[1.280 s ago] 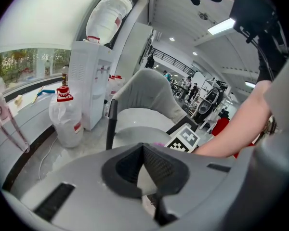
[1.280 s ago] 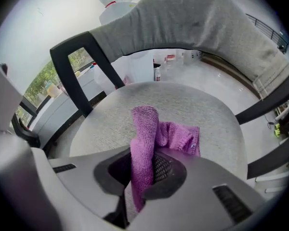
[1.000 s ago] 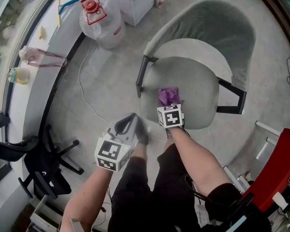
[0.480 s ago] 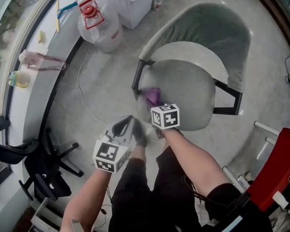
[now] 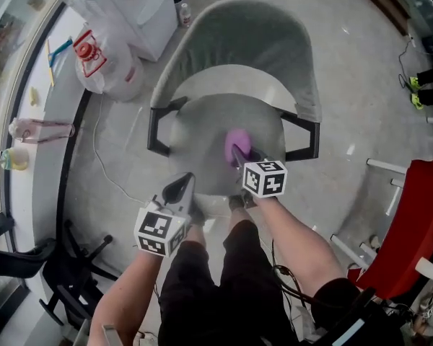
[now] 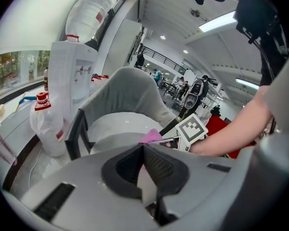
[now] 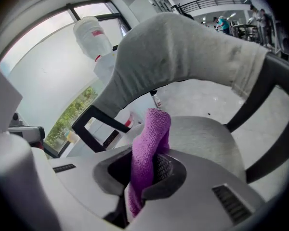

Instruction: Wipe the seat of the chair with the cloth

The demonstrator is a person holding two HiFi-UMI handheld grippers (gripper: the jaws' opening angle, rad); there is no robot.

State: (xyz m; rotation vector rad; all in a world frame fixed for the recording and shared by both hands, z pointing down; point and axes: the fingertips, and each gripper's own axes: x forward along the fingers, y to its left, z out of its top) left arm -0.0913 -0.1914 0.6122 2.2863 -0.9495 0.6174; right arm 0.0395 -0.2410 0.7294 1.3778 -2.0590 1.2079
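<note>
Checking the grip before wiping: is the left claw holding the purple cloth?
No, the purple cloth sits clamped in the right claw.

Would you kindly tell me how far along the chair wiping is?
Done: the right gripper is shut on the purple cloth. In hand: the cloth is over the seat, near its middle. Remaining: no telling how much is wiped; the left gripper is shut, empty.

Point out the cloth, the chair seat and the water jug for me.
cloth (image 5: 233, 139), head view, middle of the bunched purple fabric.
seat (image 5: 198, 139), head view, bare grey cushion left of the cloth.
jug (image 5: 119, 74), head view, its clear body.
</note>
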